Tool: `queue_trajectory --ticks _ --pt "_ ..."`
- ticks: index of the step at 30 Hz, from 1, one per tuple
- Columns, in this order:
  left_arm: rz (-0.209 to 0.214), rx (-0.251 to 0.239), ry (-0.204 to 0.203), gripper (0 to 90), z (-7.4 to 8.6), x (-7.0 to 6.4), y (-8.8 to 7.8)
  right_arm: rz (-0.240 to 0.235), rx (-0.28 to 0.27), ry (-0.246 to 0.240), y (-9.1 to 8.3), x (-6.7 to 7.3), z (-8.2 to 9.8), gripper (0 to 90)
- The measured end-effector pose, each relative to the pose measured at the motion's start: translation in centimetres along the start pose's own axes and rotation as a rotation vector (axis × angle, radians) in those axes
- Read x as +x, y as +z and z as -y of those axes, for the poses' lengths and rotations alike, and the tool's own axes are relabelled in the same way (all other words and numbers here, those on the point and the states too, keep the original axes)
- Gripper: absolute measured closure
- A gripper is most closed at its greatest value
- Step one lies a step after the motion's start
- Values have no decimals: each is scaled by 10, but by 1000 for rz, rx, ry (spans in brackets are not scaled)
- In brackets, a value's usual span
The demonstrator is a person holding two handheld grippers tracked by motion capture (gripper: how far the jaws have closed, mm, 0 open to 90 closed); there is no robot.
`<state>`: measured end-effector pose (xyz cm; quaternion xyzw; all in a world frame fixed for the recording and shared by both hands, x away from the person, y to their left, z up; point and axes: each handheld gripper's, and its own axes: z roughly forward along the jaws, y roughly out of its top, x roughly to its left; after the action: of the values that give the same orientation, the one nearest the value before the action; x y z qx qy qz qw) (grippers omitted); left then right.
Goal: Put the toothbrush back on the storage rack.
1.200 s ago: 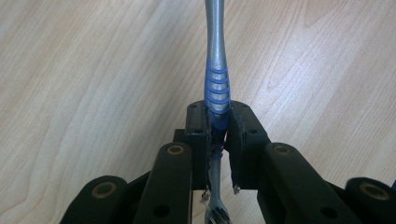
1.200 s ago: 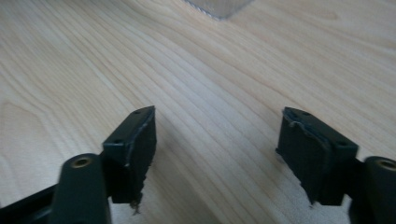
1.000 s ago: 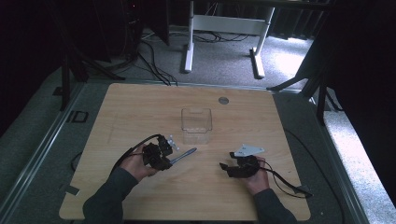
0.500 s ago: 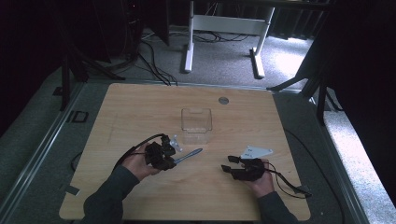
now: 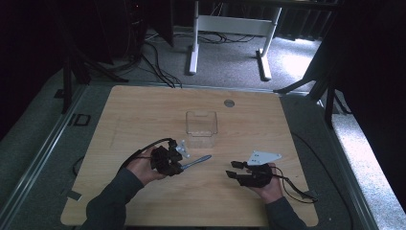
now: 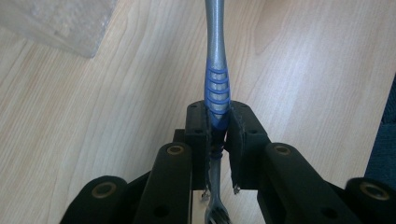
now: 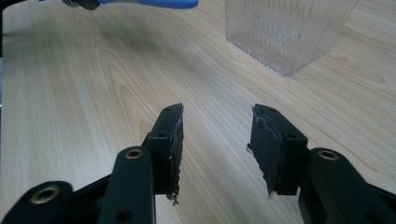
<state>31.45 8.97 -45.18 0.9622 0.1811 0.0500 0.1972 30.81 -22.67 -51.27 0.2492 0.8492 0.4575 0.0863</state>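
Observation:
My left gripper (image 5: 178, 167) (image 6: 218, 116) is shut on a long grey tool with blue grip rings (image 6: 215, 56). Its handle (image 5: 196, 162) sticks out to the right, low over the wooden table (image 5: 143, 110). A clear plastic box (image 5: 201, 123) (image 7: 285, 32) stands empty just beyond it, at mid table. My right gripper (image 5: 232, 168) (image 7: 217, 116) is held at the front right, pointing left toward the tool's blue end (image 7: 149, 3). Its jaws have just been closing, stand apart, and have nothing between them.
A small round metal cap (image 5: 229, 102) is set into the table behind the box. Cables (image 5: 297, 187) trail from both grippers toward the front edge. Beyond the table, white desk legs (image 5: 194, 38) and black stands rise from the carpeted floor.
My right gripper has lifted slightly and drifted a little to the right. The left gripper and the tool in it have stayed where they were.

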Motion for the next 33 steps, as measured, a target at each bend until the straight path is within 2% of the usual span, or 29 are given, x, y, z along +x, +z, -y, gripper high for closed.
queue_trajectory --ticks 6,9,24,33 --pt "18 2 32 792 -7 -2 0 -13 -14 -27 -7 2 -3 549" --pt "37 -11 46 792 -9 -4 -1 -35 -27 -41 -11 3 -4 567" --pt "62 -15 113 792 -24 -11 -3 -81 -73 -96 -20 6 -7 590" --pt "73 -28 145 792 -26 -18 -4 -123 -110 -98 -22 6 -9 584"
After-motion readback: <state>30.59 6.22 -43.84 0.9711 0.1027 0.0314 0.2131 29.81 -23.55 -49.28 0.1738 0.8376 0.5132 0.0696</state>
